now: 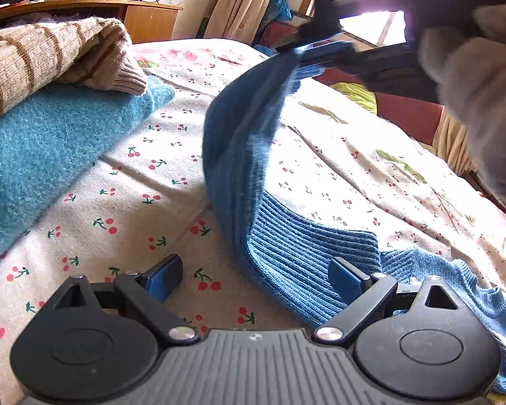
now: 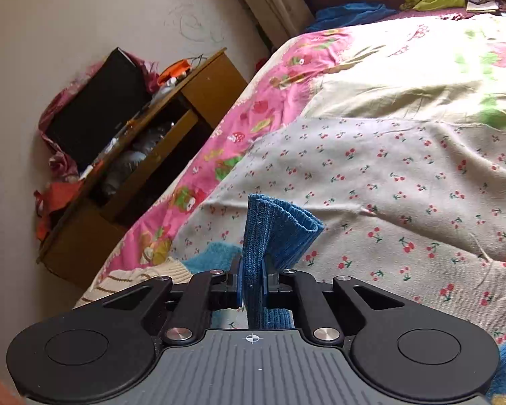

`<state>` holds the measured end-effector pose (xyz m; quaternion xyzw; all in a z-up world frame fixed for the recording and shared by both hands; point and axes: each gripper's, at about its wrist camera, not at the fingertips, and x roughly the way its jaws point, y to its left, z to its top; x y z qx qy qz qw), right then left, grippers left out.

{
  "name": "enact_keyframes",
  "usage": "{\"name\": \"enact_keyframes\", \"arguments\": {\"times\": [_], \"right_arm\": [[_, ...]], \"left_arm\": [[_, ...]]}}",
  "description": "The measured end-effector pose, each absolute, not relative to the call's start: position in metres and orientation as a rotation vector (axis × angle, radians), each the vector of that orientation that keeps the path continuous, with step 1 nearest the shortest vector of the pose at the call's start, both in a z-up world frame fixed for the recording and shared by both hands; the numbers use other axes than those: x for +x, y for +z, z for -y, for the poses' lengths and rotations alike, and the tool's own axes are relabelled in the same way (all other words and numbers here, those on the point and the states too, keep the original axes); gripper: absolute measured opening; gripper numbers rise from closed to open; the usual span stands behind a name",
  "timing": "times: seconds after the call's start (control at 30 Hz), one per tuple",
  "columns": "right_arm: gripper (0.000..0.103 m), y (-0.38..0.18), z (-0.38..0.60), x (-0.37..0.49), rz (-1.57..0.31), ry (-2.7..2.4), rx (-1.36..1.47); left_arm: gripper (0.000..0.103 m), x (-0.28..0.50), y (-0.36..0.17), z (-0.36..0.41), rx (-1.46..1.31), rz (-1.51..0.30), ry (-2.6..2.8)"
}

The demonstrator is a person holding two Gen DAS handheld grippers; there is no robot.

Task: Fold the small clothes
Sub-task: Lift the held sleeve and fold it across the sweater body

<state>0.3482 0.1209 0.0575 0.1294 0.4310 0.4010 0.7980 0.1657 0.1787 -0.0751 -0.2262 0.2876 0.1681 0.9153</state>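
A blue ribbed knit garment (image 1: 253, 168) lies on the cherry-print sheet (image 1: 135, 202), one end lifted into the air. In the left wrist view my right gripper (image 1: 307, 55), held by a gloved hand (image 1: 482, 77), pinches that raised end at upper right. The right wrist view shows my right gripper (image 2: 252, 287) shut on the garment's ribbed edge (image 2: 273, 229), which sticks up between the pads. My left gripper (image 1: 253, 276) stands open low over the sheet, its right finger (image 1: 349, 280) against the garment's lower hem, nothing between the pads.
A folded teal fleece (image 1: 50, 155) with a beige striped knit (image 1: 44, 57) on top lies to the left. A wooden bedside cabinet (image 2: 145, 141) with clutter stands by the wall. A pink floral bedspread (image 2: 388, 77) covers the far bed.
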Motion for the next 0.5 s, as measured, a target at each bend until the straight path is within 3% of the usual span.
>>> {"name": "enact_keyframes", "arguments": {"times": [0.27, 0.5], "right_arm": [[0.010, 0.097, 0.040, 0.316, -0.805, 0.705, 0.451], [0.010, 0.074, 0.177, 0.257, -0.724, 0.485, 0.556]], "left_arm": [[0.094, 0.169, -0.063, -0.154, -0.358, -0.574, 0.308], [0.093, 0.171, -0.049, -0.101, -0.204, -0.571, 0.209]]}}
